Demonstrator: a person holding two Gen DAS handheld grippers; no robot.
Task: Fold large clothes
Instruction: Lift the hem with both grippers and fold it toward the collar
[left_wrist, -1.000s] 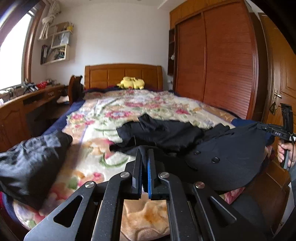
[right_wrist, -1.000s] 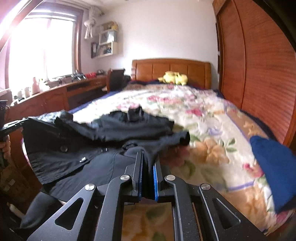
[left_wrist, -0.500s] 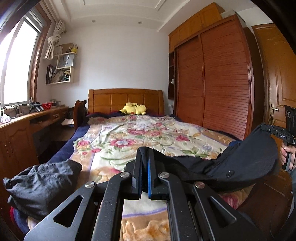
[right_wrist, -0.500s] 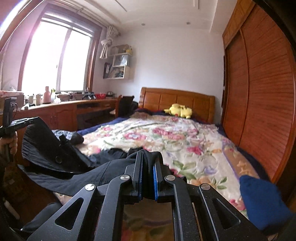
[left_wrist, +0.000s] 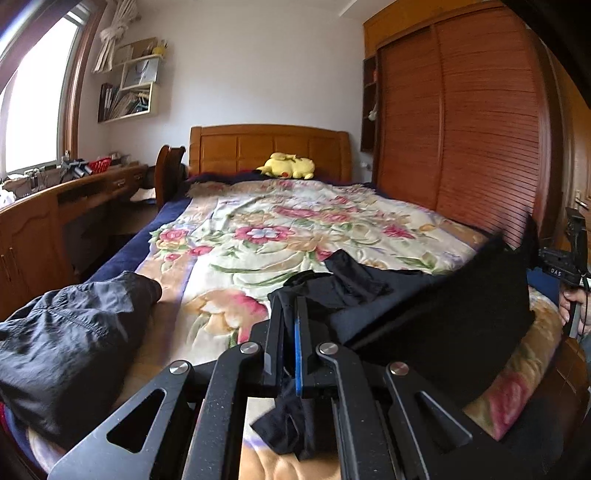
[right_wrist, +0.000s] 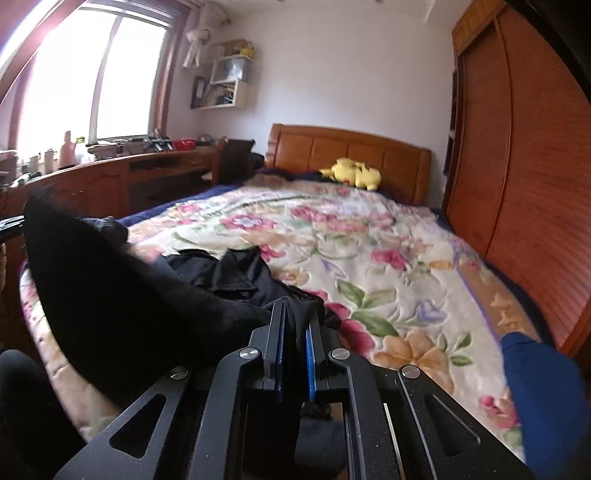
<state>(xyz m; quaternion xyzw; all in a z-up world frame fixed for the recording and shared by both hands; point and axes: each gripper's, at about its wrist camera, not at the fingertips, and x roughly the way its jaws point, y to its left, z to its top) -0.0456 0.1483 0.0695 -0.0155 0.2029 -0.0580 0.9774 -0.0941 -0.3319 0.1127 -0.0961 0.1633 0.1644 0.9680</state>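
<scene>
The coat (left_wrist: 436, 317), a large black garment, lies at the near end of the bed (left_wrist: 295, 229), partly resting on the floral blanket and partly lifted off it. It is held at two places along its near edge. The left gripper (left_wrist: 290, 314) is clenched on a bunched fold of black cloth, a tail of which hangs down below the pads. The right gripper (right_wrist: 295, 325) is likewise clamped on a thicker wad of the same fabric, so its pads stand a little apart with cloth between them. Between the two grips a broad panel of the coat is raised and blurred in both views. The far part, with what looks like a collar or sleeve, is rumpled on the blanket.

The fabric is judged to be soft, limp and fairly heavy for clothing: it sags between the holds and drapes in deep folds, so no shape will be kept by itself. It does not look slippery, and nothing fragile is seen on it here. Hold is best taken at firm edges, such as hem corners, shoulders or a seam, where several layers can be pinched together. A single thin layer would be likely to slide out under the coat's own weight.

A second dark garment (left_wrist: 70, 343) lies crumpled at the left near corner, apart from the coat.
</scene>
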